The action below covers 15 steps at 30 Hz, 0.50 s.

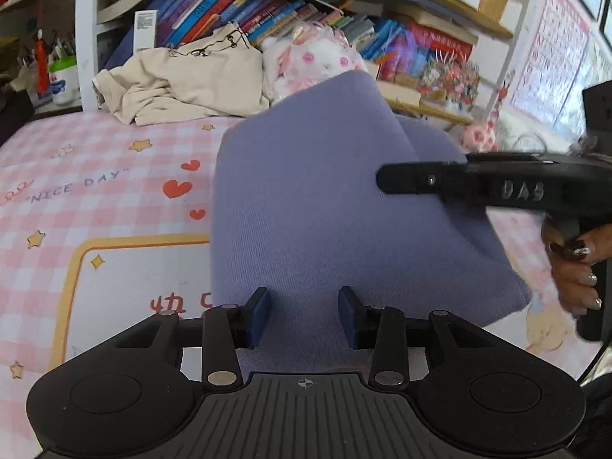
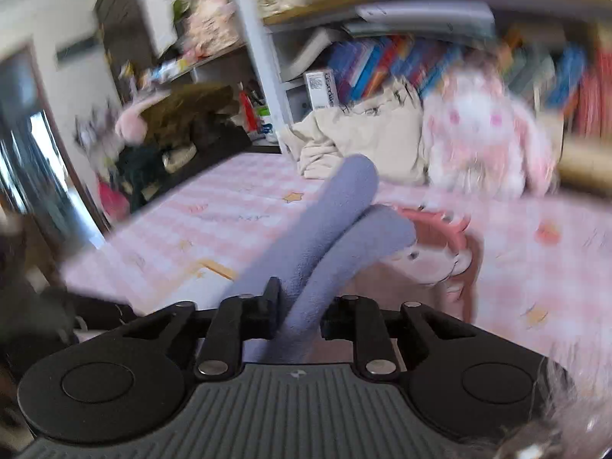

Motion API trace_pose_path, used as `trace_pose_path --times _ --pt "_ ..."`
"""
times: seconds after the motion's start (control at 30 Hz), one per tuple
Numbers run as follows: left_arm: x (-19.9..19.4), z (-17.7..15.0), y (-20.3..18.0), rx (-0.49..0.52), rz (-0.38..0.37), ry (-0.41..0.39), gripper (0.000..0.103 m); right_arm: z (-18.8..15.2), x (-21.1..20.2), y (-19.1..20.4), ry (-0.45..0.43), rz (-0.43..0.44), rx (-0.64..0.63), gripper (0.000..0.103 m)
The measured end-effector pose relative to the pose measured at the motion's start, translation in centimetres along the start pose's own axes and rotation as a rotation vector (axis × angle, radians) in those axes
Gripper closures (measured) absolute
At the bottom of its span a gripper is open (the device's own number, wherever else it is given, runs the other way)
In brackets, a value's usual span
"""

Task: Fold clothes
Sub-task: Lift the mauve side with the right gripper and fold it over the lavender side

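A lavender knit garment (image 1: 306, 206) lies folded on the pink checked sheet (image 1: 95, 176), its far part lifted off the bed. My left gripper (image 1: 305, 313) hovers at its near edge. The blue pads (image 1: 260, 313) stand apart, and the cloth lies flat between them without being pinched. My right gripper (image 1: 386, 183) reaches in from the right, held by a hand (image 1: 573, 271) with painted nails. In the right wrist view, a thick fold of the lavender garment (image 2: 325, 237) fills the gap of the right gripper (image 2: 302, 313), which is shut on it. That view is blurred.
A crumpled beige garment (image 1: 183, 84) is heaped at the far side of the bed against the white shelf frame (image 1: 86, 38). A white-and-pink plush toy (image 1: 317, 61) sits beside it. Rows of books (image 1: 229, 11) fill the shelves behind.
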<state>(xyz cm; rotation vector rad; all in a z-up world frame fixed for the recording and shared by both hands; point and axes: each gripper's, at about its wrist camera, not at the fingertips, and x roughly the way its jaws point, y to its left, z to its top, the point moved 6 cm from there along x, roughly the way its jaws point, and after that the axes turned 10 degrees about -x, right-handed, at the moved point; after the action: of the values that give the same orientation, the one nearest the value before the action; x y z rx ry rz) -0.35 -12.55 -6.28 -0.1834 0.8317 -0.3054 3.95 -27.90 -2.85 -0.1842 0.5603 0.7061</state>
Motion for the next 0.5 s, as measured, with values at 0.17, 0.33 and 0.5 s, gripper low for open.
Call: trace_pose_path --times 0.17,0.33,0.5 --pt "0.3 -0.2 -0.8 0.074 0.05 0.015 0.061 -4.3 3.0 -6.2 0.227 -0.104 0.282 0.051" --pt "0.0 0.2 -0.6 0.055 0.042 0.017 0.06 -3.4 0.1 -6.3 0.203 -0.031 0.3 0.052" --pt "-2.1 1.9 -0.9 0.028 -0.001 -0.07 0.06 -4.2 -1.6 -4.3 0.248 0.11 0.403 0.052"
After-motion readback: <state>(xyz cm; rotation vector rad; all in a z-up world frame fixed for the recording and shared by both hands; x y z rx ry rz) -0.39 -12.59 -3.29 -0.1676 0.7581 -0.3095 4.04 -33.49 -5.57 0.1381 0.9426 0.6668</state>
